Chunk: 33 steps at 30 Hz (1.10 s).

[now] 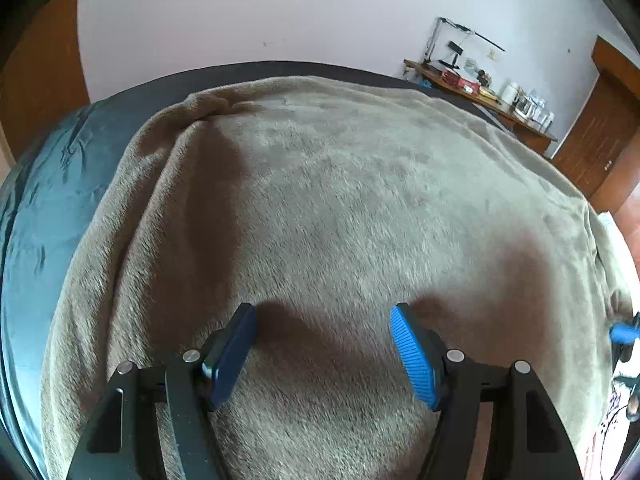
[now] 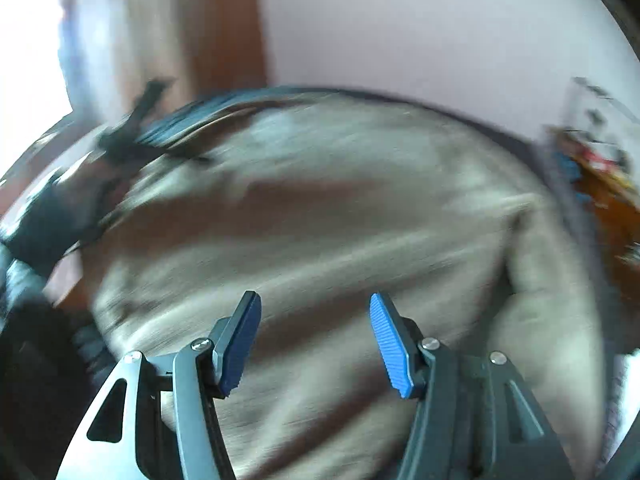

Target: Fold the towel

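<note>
A large beige plush towel (image 1: 320, 200) lies spread over a bed and fills most of the left wrist view. A ridge of folds runs along its left side (image 1: 192, 120). My left gripper (image 1: 324, 312) hovers just above the towel's near part, open, with nothing between its blue pads. The right wrist view is smeared by motion blur. It shows the same towel (image 2: 320, 220) with a raised fold at the right (image 2: 520, 208). My right gripper (image 2: 316, 300) stands open over the cloth, holding nothing. A blue bit at the left view's right edge (image 1: 624, 332) looks like the right gripper.
A blue-grey sheet (image 1: 40, 220) covers the bed left of the towel. A cluttered wooden desk (image 1: 480, 92) stands against the far wall, beside a brown door (image 1: 592, 140). A dark blurred shape (image 2: 132, 128) shows at the upper left of the right view.
</note>
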Each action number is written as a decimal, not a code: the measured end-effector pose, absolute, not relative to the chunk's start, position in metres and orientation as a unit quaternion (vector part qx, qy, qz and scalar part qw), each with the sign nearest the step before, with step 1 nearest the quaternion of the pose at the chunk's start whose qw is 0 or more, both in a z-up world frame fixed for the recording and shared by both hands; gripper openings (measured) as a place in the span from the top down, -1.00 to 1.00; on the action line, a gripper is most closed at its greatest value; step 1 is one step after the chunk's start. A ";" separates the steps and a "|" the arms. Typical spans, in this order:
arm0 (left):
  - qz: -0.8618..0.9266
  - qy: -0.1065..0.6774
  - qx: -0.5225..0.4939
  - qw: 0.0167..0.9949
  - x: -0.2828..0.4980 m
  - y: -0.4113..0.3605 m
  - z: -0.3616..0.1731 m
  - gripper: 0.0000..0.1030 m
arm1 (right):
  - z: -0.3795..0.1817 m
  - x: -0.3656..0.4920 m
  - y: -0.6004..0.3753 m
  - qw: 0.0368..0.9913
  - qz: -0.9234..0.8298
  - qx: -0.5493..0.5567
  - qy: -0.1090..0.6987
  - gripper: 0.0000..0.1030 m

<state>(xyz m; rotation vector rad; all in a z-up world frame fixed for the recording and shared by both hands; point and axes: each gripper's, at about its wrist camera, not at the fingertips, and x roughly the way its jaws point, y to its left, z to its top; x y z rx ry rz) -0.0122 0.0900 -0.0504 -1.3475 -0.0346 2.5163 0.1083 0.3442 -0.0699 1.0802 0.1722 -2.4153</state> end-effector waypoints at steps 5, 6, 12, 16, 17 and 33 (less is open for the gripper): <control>0.877 -0.019 -0.459 0.140 -0.008 0.086 -0.052 -0.38 | -0.103 0.124 0.332 0.249 -0.869 0.418 0.085 -0.19; 0.878 -0.021 -0.458 0.140 -0.008 0.085 -0.052 -0.38 | -0.105 0.127 0.336 0.245 -0.871 0.417 0.081 -0.19; 0.886 -0.005 -0.442 0.142 -0.004 0.085 -0.055 -0.41 | -0.109 0.132 0.355 0.220 -0.883 0.405 0.084 -0.20; 0.885 -0.005 -0.442 0.142 -0.005 0.084 -0.055 -0.42 | -0.113 0.137 0.354 0.212 -0.895 0.383 0.086 -0.25; 0.885 -0.002 -0.443 0.140 -0.005 0.086 -0.055 -0.43 | -0.114 0.138 0.354 0.210 -0.898 0.378 0.084 -0.26; 0.901 0.048 -0.405 0.145 -0.027 0.147 -0.013 -0.43 | -0.121 0.148 0.335 0.189 -0.912 0.357 0.074 -0.66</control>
